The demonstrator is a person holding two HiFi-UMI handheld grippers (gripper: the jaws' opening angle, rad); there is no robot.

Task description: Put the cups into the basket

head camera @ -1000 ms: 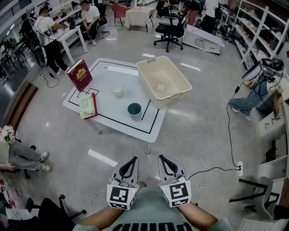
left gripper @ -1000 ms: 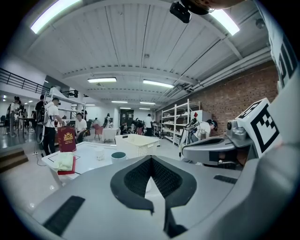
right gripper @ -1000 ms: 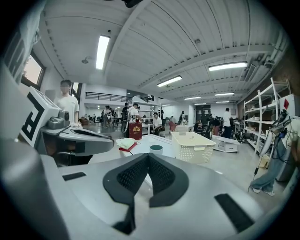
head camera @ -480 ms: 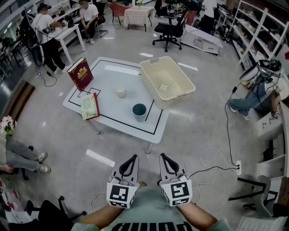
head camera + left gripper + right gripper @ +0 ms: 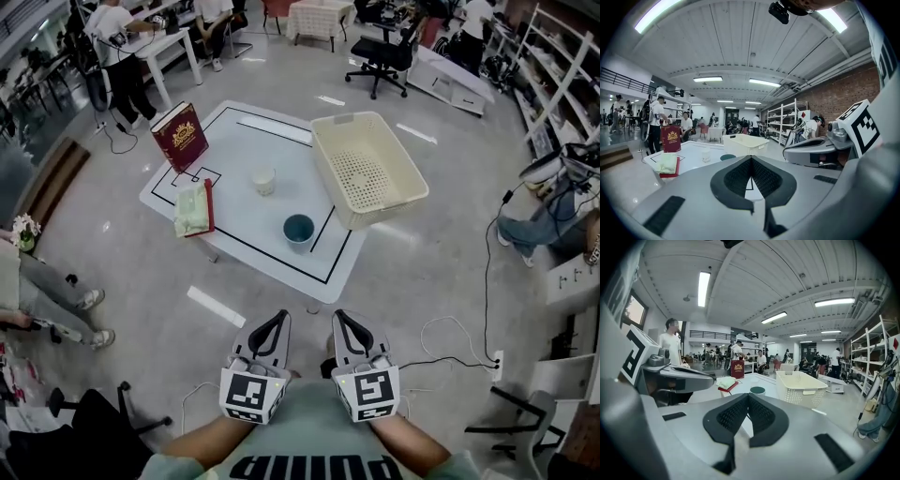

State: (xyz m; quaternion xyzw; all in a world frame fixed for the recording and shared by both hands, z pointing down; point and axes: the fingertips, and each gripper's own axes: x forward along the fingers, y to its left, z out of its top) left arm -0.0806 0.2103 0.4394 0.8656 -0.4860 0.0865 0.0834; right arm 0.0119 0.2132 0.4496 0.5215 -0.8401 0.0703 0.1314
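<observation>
Both arms come in from 6 o'clock in the head view, the left arm (image 5: 199, 450) and the right arm (image 5: 420, 448) bare and bent close against the torso. Each hand holds its gripper out toward 12 o'clock. The grippers sit side by side, near each other but not touching, with their marker cubes facing up. They point a little below level, across the floor (image 5: 281, 286) toward the table (image 5: 246, 223), which stands well apart from them.

The left gripper (image 5: 280, 318) has its jaws pressed together with nothing between them; its own view shows the dark pads meeting at the tip. The right gripper (image 5: 339, 317) is the same, its jaws closed tip to tip and empty.

Both cups stand upright on the table. The teal cup (image 5: 299, 229) is nearest the grippers, at about 12 o'clock from them, close to the table's near edge and just beside the basket's near corner. The white cup (image 5: 264, 180) stands farther in, at about 11 o'clock from the teal one and apart from it.

The basket (image 5: 389, 210) is empty and sits at the table's 3 o'clock side, jutting over the edge. A red book (image 5: 180, 137) stands upright at the table's 10 o'clock corner. A green cloth (image 5: 191, 208) lies on a flat red book at the 8 o'clock side.
</observation>
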